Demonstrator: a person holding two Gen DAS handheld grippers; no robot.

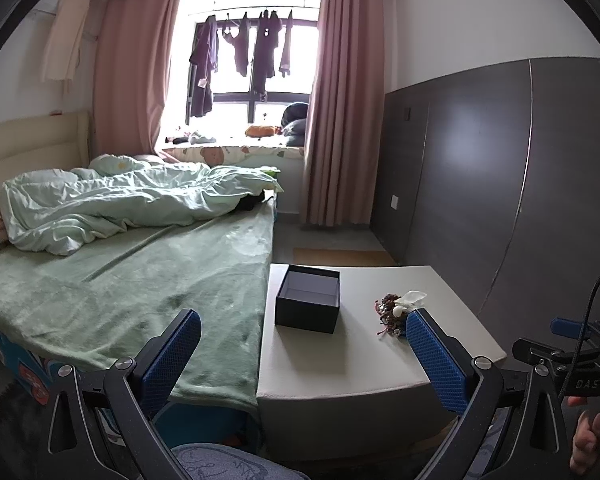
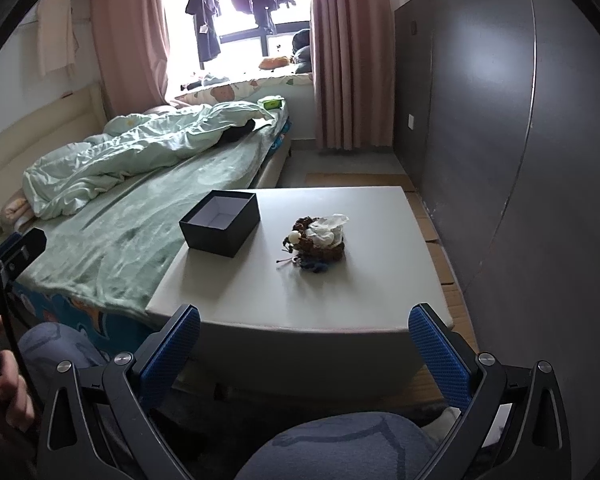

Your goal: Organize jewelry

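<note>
A black open box (image 1: 307, 298) (image 2: 220, 224) with a pale, bare inside stands on the left part of a white low table (image 1: 364, 356) (image 2: 340, 296). To its right lies a tangled pile of jewelry (image 1: 396, 312) (image 2: 318, 238): brown beads, a white flower piece, a blue bit. My left gripper (image 1: 304, 332) is open, held near the table's front edge, nothing between its blue pads. My right gripper (image 2: 304, 332) is open too, short of the table's front edge and above a knee, holding nothing.
A bed with a green blanket (image 1: 132, 280) (image 2: 120, 220) adjoins the table's left side. A dark wall panel (image 1: 500, 180) (image 2: 500, 140) runs on the right. The person's knees (image 2: 340, 440) and hands (image 1: 588, 440) are in the foreground. Pink curtains and a window lie behind.
</note>
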